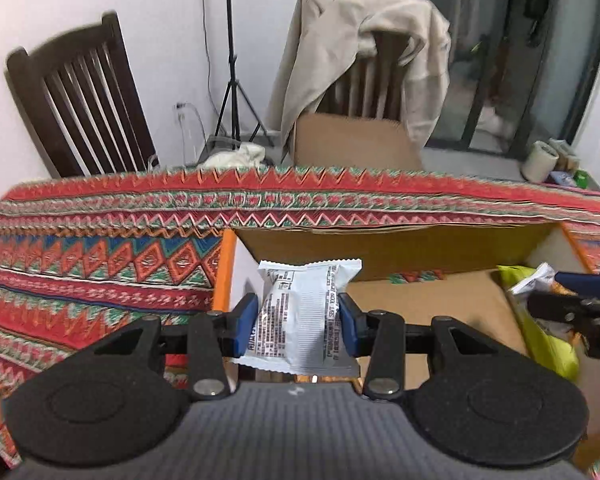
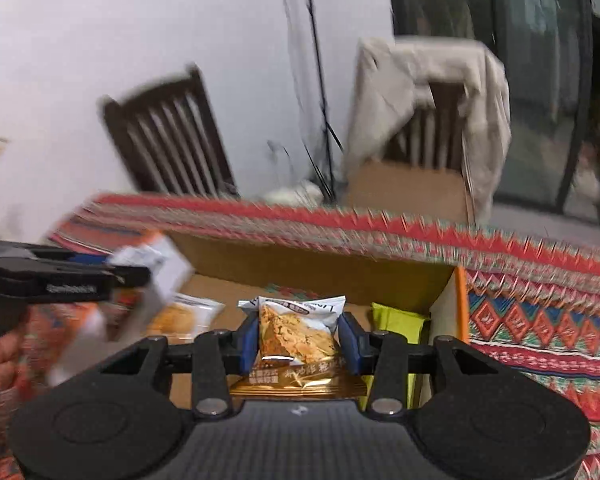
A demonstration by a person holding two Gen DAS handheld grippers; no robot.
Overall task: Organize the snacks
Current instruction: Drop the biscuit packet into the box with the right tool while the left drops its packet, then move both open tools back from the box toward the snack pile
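Note:
My left gripper (image 1: 298,322) is shut on a white snack packet (image 1: 300,312) with printed text, held over the left end of an open cardboard box (image 1: 380,244) with orange edges. My right gripper (image 2: 298,338) is shut on a gold and white snack packet (image 2: 296,340) with a biscuit picture, over the right part of the same box (image 2: 320,268). Inside the box lie a yellow-green packet (image 2: 398,322) and a pale biscuit packet (image 2: 184,316). The right gripper (image 1: 580,304) shows at the right edge of the left wrist view. The left gripper (image 2: 112,274) appears blurred at the left of the right wrist view.
A red patterned tablecloth (image 1: 100,260) covers the table around the box. Behind the table stand a dark slatted chair (image 1: 84,100), a chair draped with a beige jacket (image 1: 364,52), another cardboard box (image 1: 352,144) and a tripod (image 1: 232,80). A person's hand (image 2: 4,356) shows at left.

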